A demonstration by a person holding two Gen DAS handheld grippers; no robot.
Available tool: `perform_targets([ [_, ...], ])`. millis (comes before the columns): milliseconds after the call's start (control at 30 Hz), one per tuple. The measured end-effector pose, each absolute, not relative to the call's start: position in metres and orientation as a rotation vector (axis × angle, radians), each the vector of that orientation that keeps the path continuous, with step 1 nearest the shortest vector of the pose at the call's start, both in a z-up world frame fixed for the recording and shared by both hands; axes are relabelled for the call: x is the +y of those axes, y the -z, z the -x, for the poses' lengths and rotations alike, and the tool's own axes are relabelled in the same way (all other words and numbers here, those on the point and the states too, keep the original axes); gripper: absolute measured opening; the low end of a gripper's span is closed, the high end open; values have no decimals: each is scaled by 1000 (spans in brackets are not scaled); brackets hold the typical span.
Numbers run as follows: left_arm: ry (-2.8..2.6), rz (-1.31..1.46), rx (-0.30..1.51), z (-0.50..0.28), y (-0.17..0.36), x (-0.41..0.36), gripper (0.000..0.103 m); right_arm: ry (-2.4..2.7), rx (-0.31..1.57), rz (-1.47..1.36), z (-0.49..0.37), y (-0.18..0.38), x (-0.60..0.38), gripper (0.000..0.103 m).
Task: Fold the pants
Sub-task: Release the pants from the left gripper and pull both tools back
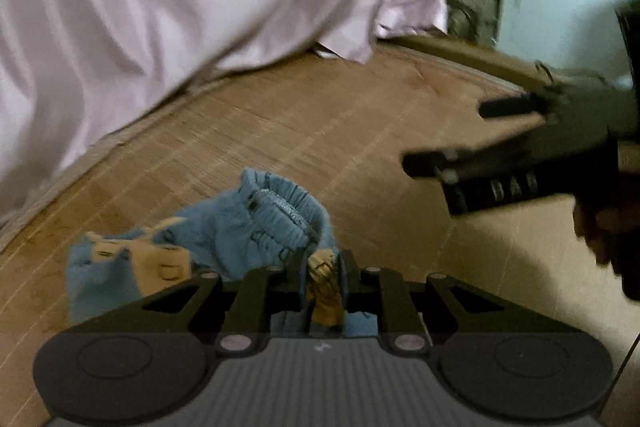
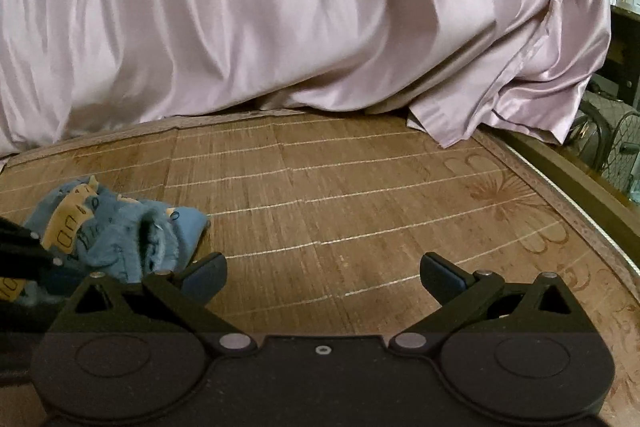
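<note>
Small blue pants (image 1: 224, 227) with tan patches and an elastic waistband lie bunched on the brown woven mat (image 1: 320, 123). My left gripper (image 1: 322, 263) is shut on a tan and blue fold of the pants at their near edge. In the right wrist view the pants (image 2: 116, 231) lie at the lower left. My right gripper (image 2: 322, 273) is open and empty over the bare mat (image 2: 360, 195), to the right of the pants. The right gripper also shows in the left wrist view (image 1: 444, 135), open, hovering at the right.
A pink satin sheet (image 2: 304, 11) hangs in folds along the far edge of the mat. A wooden frame edge (image 2: 572, 171) runs along the right side, with clutter and a wire fan (image 2: 624, 151) beyond it.
</note>
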State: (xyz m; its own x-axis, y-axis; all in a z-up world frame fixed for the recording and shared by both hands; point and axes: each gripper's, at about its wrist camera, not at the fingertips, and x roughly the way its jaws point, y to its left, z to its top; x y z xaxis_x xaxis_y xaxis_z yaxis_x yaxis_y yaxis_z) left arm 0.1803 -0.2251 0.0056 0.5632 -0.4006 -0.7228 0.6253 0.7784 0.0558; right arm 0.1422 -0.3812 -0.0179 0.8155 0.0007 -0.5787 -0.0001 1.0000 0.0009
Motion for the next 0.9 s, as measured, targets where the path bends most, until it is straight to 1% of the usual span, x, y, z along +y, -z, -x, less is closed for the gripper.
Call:
perform_targets([
  [67, 654, -308, 773, -178, -5, -221, 32, -6, 614, 0, -144, 18, -379, 102],
  [100, 657, -284, 776, -175, -8, -216, 50, -11, 609, -8, -143, 18, -378, 102],
  [133, 653, -252, 770, -171, -12, -209, 65, -19, 605, -23, -144, 17, -377, 102],
  [167, 646, -219, 757, -165, -18, -200, 70, -30, 602, -41, -144, 17, -375, 102],
  [233, 618, -155, 722, -154, -30, -177, 86, -74, 603, -88, -147, 18, -369, 102],
  [333, 466, -45, 679, -146, -41, -137, 99, -144, 631, -135, -150, 23, -353, 102],
  [400, 356, 44, 681, -149, -41, -112, 103, -174, 647, -148, -153, 27, -340, 102],
  [500, 181, 154, 750, -163, -29, -80, 103, -146, 691, -104, -158, 35, -321, 102],
  [600, 70, 184, 831, -177, -10, -63, 103, -108, 757, -10, -156, 43, -312, 102],
  [700, 30, 88, 900, -179, 7, -61, 102, -105, 786, 42, -145, 45, -313, 102],
  [800, 69, -6, 880, -172, 14, -61, 102, -114, 845, 100, -143, 47, -314, 102],
  [900, 97, -51, 875, -165, 16, -59, 102, -114, 825, 114, -136, 38, -319, 102],
])
